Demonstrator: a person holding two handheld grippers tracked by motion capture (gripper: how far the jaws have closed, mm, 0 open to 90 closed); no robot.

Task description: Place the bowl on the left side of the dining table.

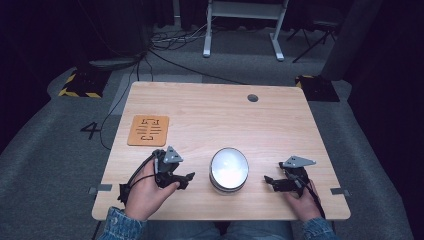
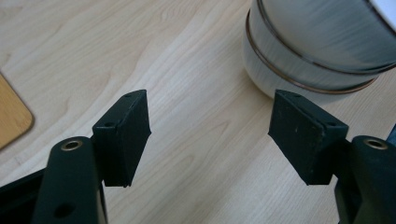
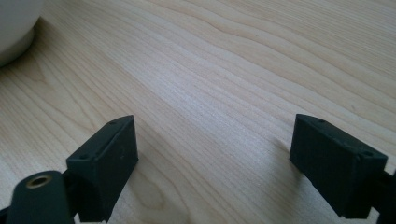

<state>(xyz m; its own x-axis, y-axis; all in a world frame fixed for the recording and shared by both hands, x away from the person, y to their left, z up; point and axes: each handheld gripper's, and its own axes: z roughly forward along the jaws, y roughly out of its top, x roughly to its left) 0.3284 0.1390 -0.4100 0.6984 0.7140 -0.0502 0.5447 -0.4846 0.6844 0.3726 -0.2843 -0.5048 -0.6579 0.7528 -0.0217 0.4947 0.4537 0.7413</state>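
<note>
Near the front edge of the surface [image 1: 210, 107], at its middle, stands a stack of metal bowls [image 1: 229, 170]. Left gripper [image 1: 186, 180] and right gripper [image 1: 270, 182] flank it, apart from it, jaws wide, holding nothing. An orange mat [image 1: 148, 130] lies toward the left edge.

orange mat [image 1: 148, 130], stacked steel bowls [image 1: 229, 169], wooden table [image 1: 215, 117]
</note>
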